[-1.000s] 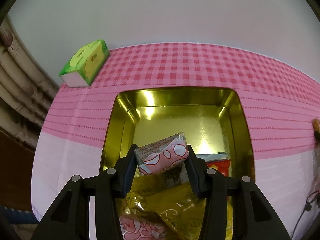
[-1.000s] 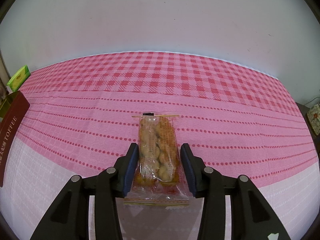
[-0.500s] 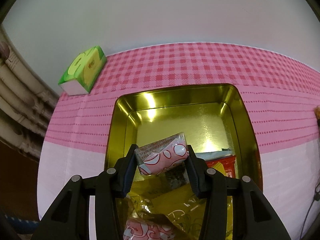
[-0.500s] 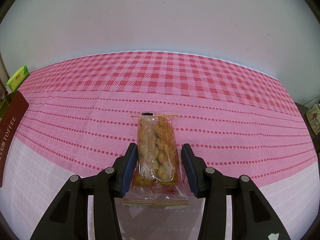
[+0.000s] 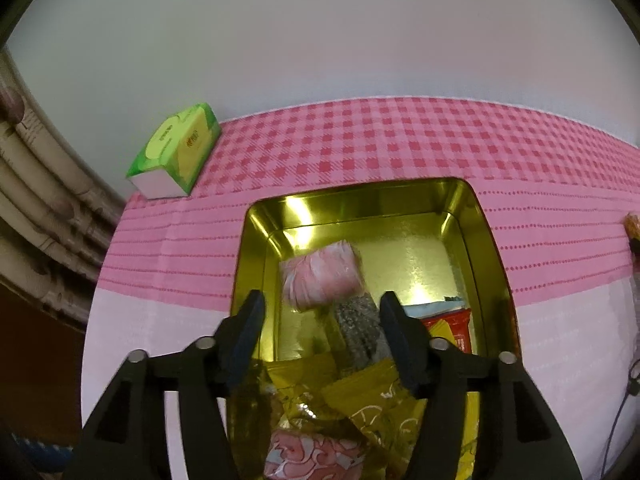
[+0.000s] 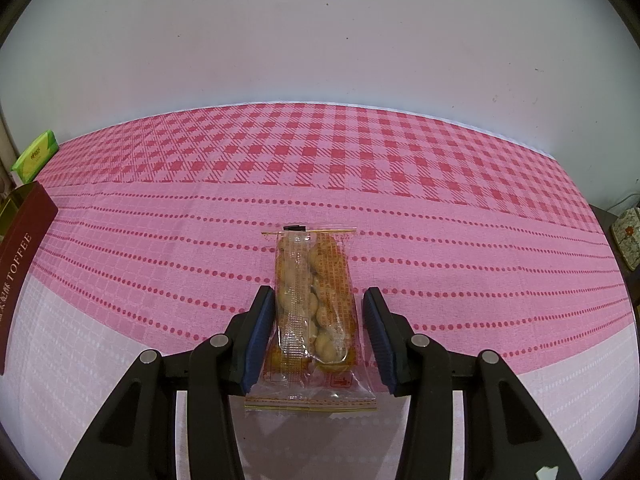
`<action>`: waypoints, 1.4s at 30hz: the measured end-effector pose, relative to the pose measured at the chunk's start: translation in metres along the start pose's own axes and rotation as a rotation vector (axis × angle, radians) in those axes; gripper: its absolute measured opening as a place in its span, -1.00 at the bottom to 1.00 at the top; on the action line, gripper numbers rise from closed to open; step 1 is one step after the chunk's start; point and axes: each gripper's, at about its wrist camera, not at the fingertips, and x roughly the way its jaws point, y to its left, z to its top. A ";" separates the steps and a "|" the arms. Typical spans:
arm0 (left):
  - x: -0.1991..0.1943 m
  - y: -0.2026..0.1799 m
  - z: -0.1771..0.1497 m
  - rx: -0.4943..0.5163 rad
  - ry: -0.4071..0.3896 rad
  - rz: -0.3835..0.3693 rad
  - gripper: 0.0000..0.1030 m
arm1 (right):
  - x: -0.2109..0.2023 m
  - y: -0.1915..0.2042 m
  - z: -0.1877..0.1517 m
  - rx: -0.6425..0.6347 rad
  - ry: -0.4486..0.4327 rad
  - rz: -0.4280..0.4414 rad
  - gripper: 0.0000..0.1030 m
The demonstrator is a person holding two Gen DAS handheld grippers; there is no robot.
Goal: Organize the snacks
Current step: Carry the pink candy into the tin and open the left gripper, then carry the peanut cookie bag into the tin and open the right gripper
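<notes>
Snacks are partly sorted by the look of it: your gold tin (image 5: pixel 494 264) already carries yellow wrappers (image 5: pixel 372 408), a dark speckled packet (image 5: pixel 358 330), a red packet (image 5: pixel 450 326) and another pink one at its near end, while much of its far floor lies bare. Your left tongs (image 5: pixel 320 328) are opening, and the pink packet (image 5: pixel 320 276) shows blurred just beyond the tips, over the tin's floor, clear of both pads, so I judge it released into the tin. On the other side, your right tongs (image 6: pixel 318 326) straddle the clear peanut packet (image 6: pixel 314 300), which lies flat on the pink-clothed table (image 6: pixel 160 248); its left edge touches the left pad, but a sliver of cloth shows before the right pad, so they stand narrowly spread and pinch nothing. That packet is left to move, and the tin, whose red TOFFEE side (image 6: pixel 20 260) shows at the left edge, sits well apart from it.
</notes>
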 end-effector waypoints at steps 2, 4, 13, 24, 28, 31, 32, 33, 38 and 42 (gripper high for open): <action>-0.008 0.002 0.000 0.004 -0.017 0.010 0.24 | 0.000 0.000 0.000 0.000 0.000 0.000 -0.18; -0.015 0.003 0.000 0.007 -0.032 0.021 0.25 | 0.000 0.000 0.000 -0.002 0.000 0.001 -0.18; -0.055 0.010 -0.015 -0.004 -0.107 0.092 0.30 | 0.000 -0.001 0.000 -0.002 0.000 -0.001 -0.16; -0.081 0.024 -0.054 -0.066 -0.130 0.115 0.39 | -0.001 0.003 0.000 -0.010 0.000 -0.001 -0.34; -0.082 0.031 -0.066 -0.099 -0.126 0.111 0.40 | -0.002 0.009 0.002 -0.018 0.009 -0.026 -0.34; -0.083 0.036 -0.074 -0.125 -0.123 0.105 0.41 | -0.004 0.015 0.002 -0.029 0.016 -0.042 -0.34; -0.083 0.037 -0.077 -0.132 -0.123 0.104 0.42 | -0.006 0.016 0.002 -0.030 0.015 -0.047 -0.34; -0.083 0.038 -0.079 -0.136 -0.117 0.105 0.44 | -0.007 0.018 0.003 -0.032 0.014 -0.047 -0.34; -0.083 0.042 -0.091 -0.164 -0.108 0.091 0.51 | -0.025 0.029 0.006 -0.029 -0.006 -0.026 -0.34; -0.086 0.046 -0.099 -0.175 -0.114 0.101 0.54 | -0.048 0.045 0.011 -0.032 -0.033 0.019 -0.34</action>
